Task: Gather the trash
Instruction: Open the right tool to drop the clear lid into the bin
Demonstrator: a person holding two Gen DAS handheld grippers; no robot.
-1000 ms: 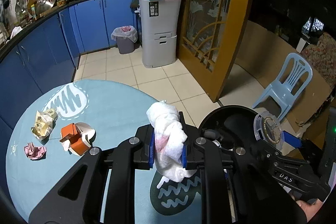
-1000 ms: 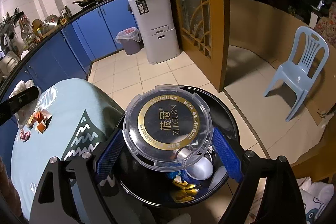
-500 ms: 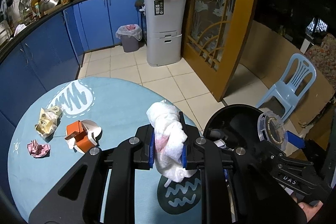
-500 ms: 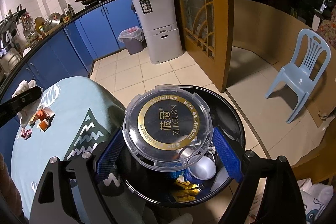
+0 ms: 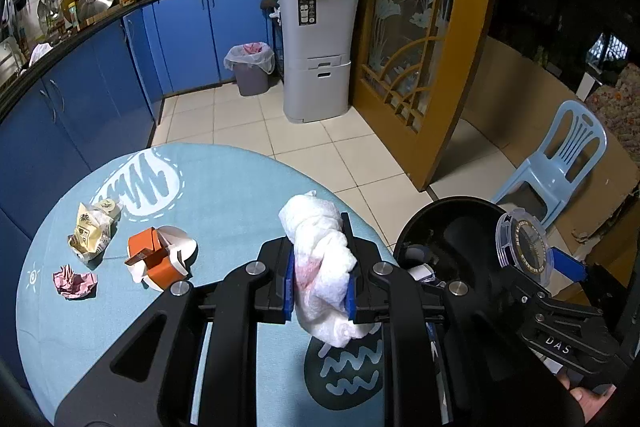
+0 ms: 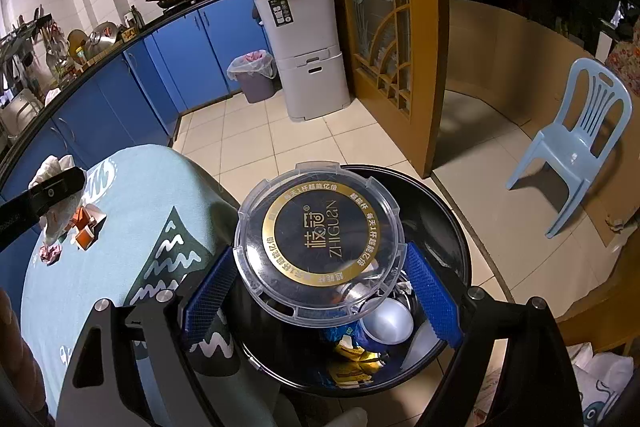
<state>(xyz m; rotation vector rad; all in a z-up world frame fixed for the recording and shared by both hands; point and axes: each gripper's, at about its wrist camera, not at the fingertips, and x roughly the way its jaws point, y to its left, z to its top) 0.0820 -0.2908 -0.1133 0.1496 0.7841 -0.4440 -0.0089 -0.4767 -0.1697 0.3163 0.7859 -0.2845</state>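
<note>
1. White crumpled tissue wad [image 5: 320, 267] sits clamped between my left gripper's [image 5: 319, 277] blue pads; its jaws are drawn close together on it, and the wad sticks out above and below them.
2. I see that gripper held over the near right part of the round desk [image 5: 224, 187], which wears a light blue cloth with wave patterns.
3. My right gripper [image 6: 320, 269] has its jaws spread wide and pressed on the rim of a clear round plastic lid [image 6: 318, 243] with a black and gold label.
4. I hold the lid above the open black trash bin [image 6: 448, 219], which stands on the tiled floor just beside the desk's right edge.
5. Inside the bin I make out a white cup [image 6: 386, 321] and yellow and blue wrappers [image 6: 352, 351].
6. More trash lies on the far left of the desk: a crumpled pink paper [image 5: 75, 281], a yellowish snack wrapper [image 5: 90, 233], and an orange carton [image 5: 154, 257] on a white piece.
7. Far off, a grey bin with a bag liner [image 5: 250, 69] stands by the blue cabinets, and a light blue plastic chair [image 5: 560, 163] stands to the right.
</note>
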